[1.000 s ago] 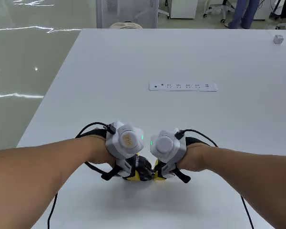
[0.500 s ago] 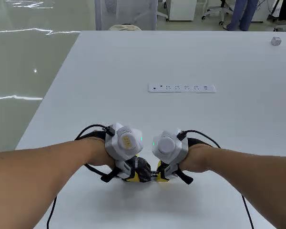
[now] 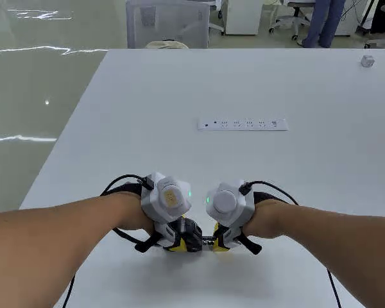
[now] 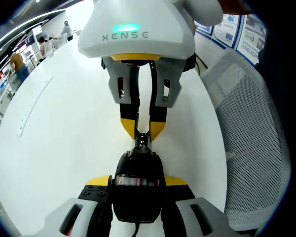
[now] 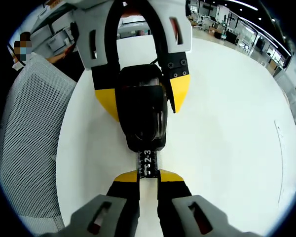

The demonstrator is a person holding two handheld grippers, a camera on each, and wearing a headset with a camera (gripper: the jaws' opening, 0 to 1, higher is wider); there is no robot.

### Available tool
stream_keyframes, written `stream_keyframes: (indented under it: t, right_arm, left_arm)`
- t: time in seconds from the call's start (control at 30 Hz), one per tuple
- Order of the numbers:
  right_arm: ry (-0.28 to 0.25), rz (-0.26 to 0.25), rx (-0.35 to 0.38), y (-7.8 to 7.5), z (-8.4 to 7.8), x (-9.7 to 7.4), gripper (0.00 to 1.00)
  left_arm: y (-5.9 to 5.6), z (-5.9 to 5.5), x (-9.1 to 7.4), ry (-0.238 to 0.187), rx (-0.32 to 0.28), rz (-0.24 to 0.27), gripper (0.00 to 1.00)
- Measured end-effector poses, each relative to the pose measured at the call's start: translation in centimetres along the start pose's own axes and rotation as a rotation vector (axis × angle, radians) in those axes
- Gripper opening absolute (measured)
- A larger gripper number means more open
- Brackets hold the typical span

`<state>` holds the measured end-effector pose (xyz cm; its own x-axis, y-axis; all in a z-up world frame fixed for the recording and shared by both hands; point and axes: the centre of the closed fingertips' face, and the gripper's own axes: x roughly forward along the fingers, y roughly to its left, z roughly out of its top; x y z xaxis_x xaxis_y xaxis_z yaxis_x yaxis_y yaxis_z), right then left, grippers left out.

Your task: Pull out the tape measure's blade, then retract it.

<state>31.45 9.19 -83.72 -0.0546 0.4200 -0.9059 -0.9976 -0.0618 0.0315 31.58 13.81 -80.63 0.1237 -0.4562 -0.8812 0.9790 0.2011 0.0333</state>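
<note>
The black tape measure (image 3: 191, 233) lies low over the white table (image 3: 244, 83), just in front of me. My left gripper (image 3: 179, 240) is shut on its case (image 4: 138, 185), with the yellow-tipped fingers on either side. My right gripper (image 3: 215, 241) faces it from the right and is shut on the blade tip. In the right gripper view a short stretch of blade (image 5: 147, 163) marked 2 and 3 runs from the case (image 5: 143, 113) into my right gripper (image 5: 148, 177). The left gripper view has the right gripper (image 4: 142, 131) pinching the blade end close to the case mouth.
A white power strip (image 3: 242, 124) lies mid-table, well beyond the grippers. A small white object (image 3: 367, 61) sits far right. Black cables (image 3: 119, 176) loop beside both hands. A mesh chair (image 4: 251, 123) stands behind me. The table's left edge (image 3: 64, 135) runs close by.
The right gripper has edged slightly to the right, away from the case, so a short piece of blade shows between them. The head camera has tilted a little.
</note>
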Motion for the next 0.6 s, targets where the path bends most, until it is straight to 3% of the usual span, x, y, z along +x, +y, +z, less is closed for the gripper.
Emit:
stream_keyframes:
  t: [0.6]
  right_arm:
    - [0.012,-0.002,0.008,0.0,-1.1,-0.5,0.11]
  left_arm:
    - [0.0,0.1,0.1,0.005,-0.002,0.003,0.34]
